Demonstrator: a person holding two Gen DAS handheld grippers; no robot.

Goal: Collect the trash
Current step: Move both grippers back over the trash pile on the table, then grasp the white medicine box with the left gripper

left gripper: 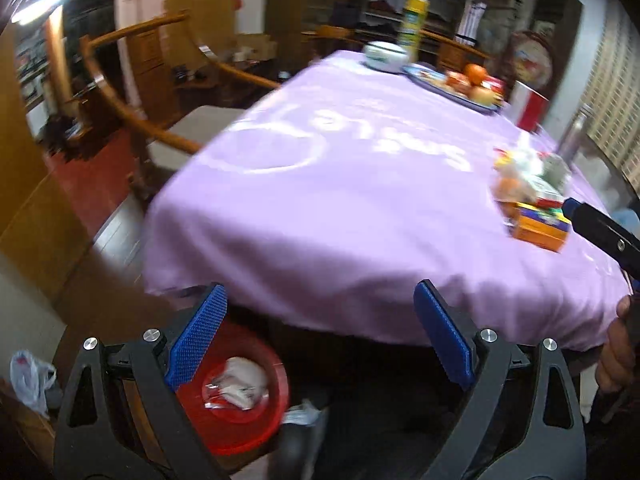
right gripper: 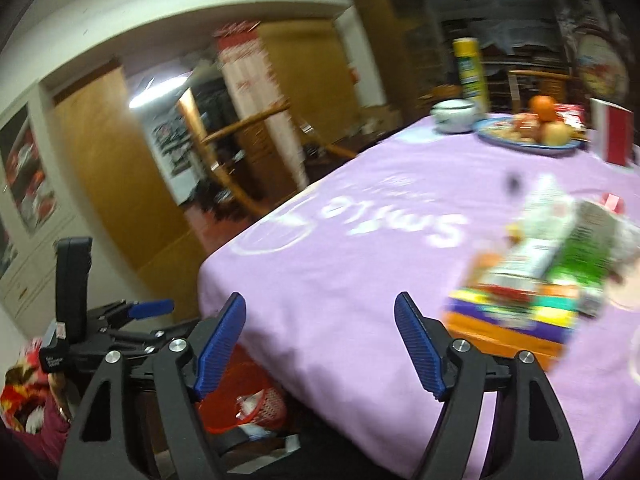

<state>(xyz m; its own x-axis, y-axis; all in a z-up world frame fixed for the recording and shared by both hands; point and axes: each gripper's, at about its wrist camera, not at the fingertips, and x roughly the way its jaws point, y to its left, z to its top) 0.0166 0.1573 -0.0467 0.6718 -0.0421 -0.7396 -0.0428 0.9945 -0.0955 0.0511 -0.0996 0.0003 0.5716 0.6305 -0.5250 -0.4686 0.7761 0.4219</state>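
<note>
Table (left gripper: 340, 216) under a lilac cloth with white "Smile" lettering, filling most of both views. Behind its far-left side, curved wooden chair (left gripper: 132, 80). At the far end, blue plate of fruit (left gripper: 460, 88) with an orange on top, white lidded bowl (left gripper: 384, 56) just beside it, tall yellow can (left gripper: 414, 24) behind the bowl, red-and-white box (left gripper: 530, 108) to the right.

On the floor beside the table's near corner, red mesh trash basket (left gripper: 244, 408), crumpled white wrappers already inside. Same basket partly visible in the right wrist view (right gripper: 260, 408).

Near the right edge of the table, heap of trash (left gripper: 528, 184): orange-and-purple carton (right gripper: 516, 320) lying flat in front, green-and-white packaging (right gripper: 576, 252) piled on and behind it, blurred.

Left hand-held gripper (left gripper: 320, 336) low over the near table edge, blue pads wide apart, nothing between them. Right hand-held gripper (right gripper: 320, 344) also spread wide and empty, just left of the carton, not touching it.

On the floor far left, white plastic bag (left gripper: 30, 380).
</note>
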